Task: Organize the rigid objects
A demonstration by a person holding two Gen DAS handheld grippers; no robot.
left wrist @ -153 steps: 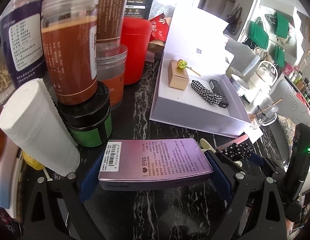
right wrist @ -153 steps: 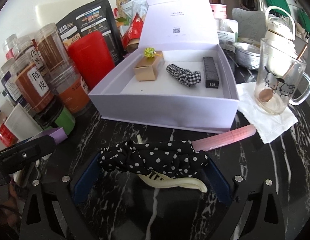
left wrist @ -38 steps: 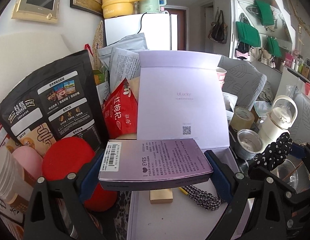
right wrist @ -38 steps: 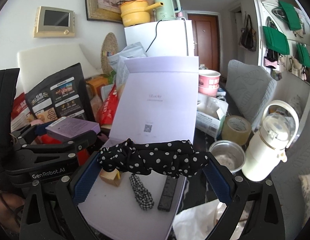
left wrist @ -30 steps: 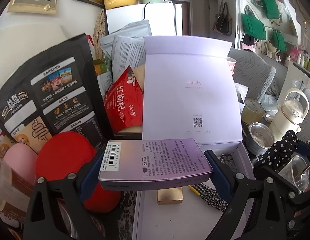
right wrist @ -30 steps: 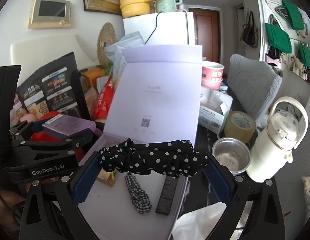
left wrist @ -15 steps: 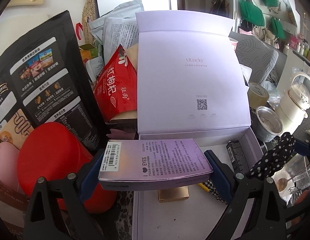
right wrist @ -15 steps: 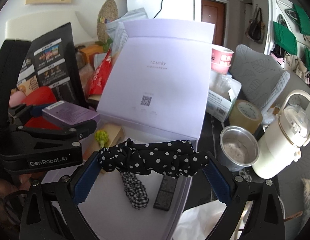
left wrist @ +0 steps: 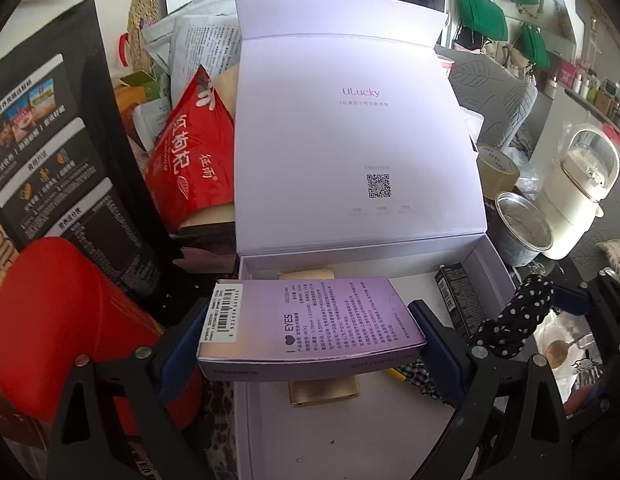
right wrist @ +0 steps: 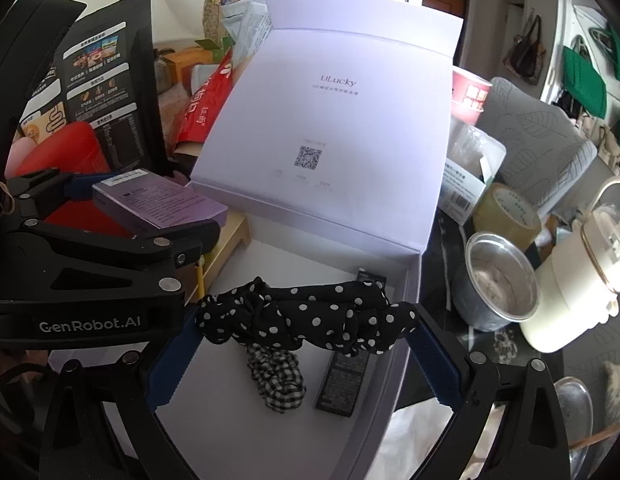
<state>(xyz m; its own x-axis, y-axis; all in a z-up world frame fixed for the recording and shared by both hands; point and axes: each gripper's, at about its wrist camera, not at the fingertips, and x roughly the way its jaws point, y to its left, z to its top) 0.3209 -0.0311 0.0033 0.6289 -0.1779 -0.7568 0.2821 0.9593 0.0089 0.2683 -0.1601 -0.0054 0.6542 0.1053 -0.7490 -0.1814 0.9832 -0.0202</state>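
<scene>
Purple box (left wrist: pixel 310 322) clamped in left gripper (left wrist: pixel 310 336), polka-dot scrunchie (right wrist: pixel 306 318) in right gripper (right wrist: pixel 304 334)

- Left gripper (left wrist: pixel 312 334): black angular frame, blue pads on its fingers (left wrist: pixel 433 340), round silver screws.
- White "GenRobot.AI" lettering on its side, at 9 o'clock in the right wrist view.
- Right gripper (right wrist: pixel 306 322): same black frame, blue-padded fingers (right wrist: pixel 431 364), silver screws.

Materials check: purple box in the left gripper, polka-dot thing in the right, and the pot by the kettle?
Purple box: printed cardboard, slight satin sheen, crisp folded edges. Polka-dot hair clip: soft woven fabric, matte and gathered into folds; any hard core is hidden. Pot: looks like steel, with a bright reflective rim.
</scene>
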